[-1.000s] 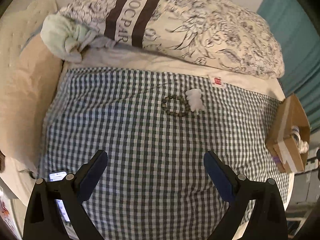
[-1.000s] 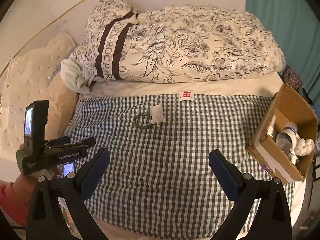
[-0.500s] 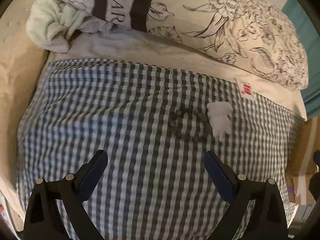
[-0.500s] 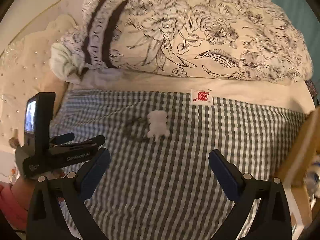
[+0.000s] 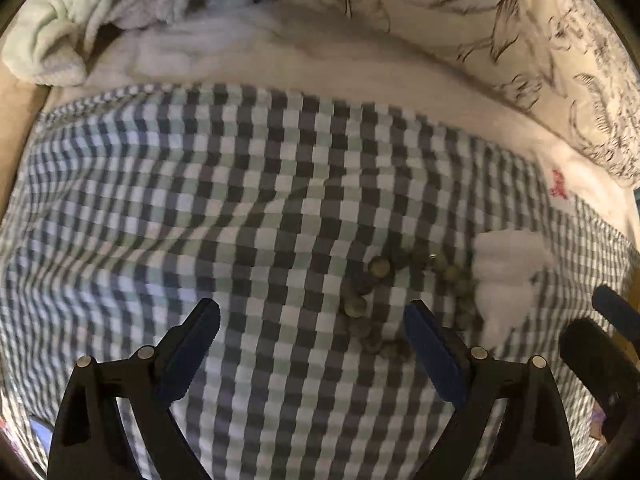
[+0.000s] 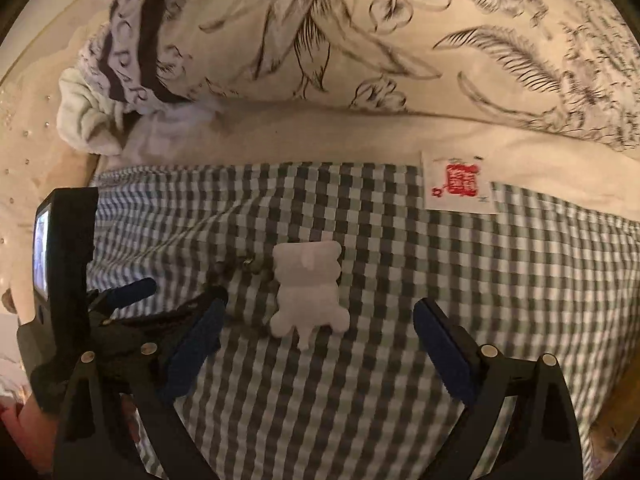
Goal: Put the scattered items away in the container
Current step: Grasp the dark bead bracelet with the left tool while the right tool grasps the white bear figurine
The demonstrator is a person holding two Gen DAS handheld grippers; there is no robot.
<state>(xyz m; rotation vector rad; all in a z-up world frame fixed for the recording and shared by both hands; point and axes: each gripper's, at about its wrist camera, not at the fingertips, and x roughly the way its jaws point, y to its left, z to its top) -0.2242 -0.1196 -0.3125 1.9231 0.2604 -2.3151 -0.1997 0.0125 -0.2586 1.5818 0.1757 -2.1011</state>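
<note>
In the left wrist view, the left gripper (image 5: 312,328) hangs with jaws spread wide over the checked cloth (image 5: 200,208). The bracelet (image 5: 400,304) lies at right of centre, partly behind the right-hand finger, touching the white bear (image 5: 508,276) at its right. In the right wrist view, the right gripper (image 6: 320,332) is also spread apart, the bear (image 6: 308,292) lying centred just above the gap. A floral duvet (image 6: 360,32) fills the top.
</note>
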